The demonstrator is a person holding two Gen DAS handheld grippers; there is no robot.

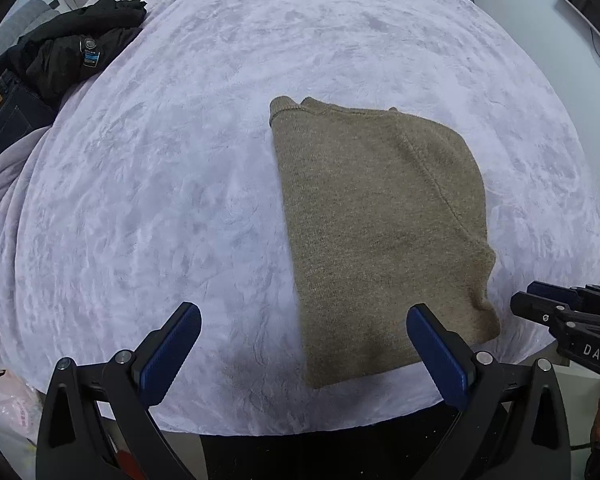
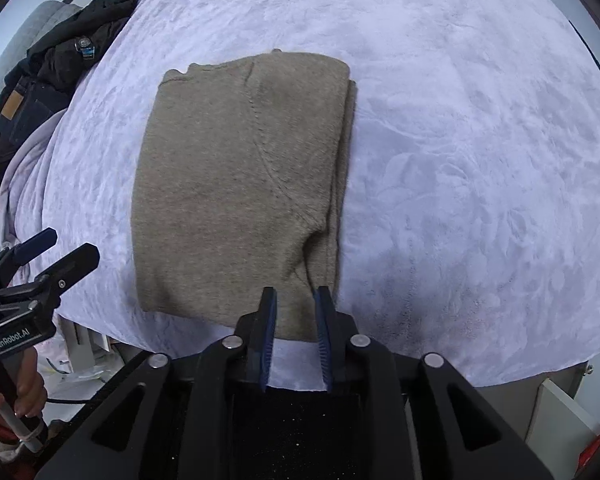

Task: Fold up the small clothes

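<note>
A brown knit sweater [image 1: 380,220] lies folded in a long rectangle on the lilac plush bedspread [image 1: 180,180]; it also shows in the right wrist view [image 2: 240,184]. My left gripper [image 1: 304,324] is wide open and empty, hovering above the sweater's near left edge. My right gripper [image 2: 296,300] has its jaws narrowly apart, over the sweater's near right corner, with no cloth between them. The right gripper shows at the right edge of the left wrist view [image 1: 540,300], and the left gripper at the left edge of the right wrist view [image 2: 56,248].
A heap of dark clothes, a black jacket [image 1: 72,52] and jeans [image 1: 4,116], lies at the far left of the bed, also seen in the right wrist view [image 2: 60,56]. The bed's near edge [image 1: 300,428] is close below the grippers.
</note>
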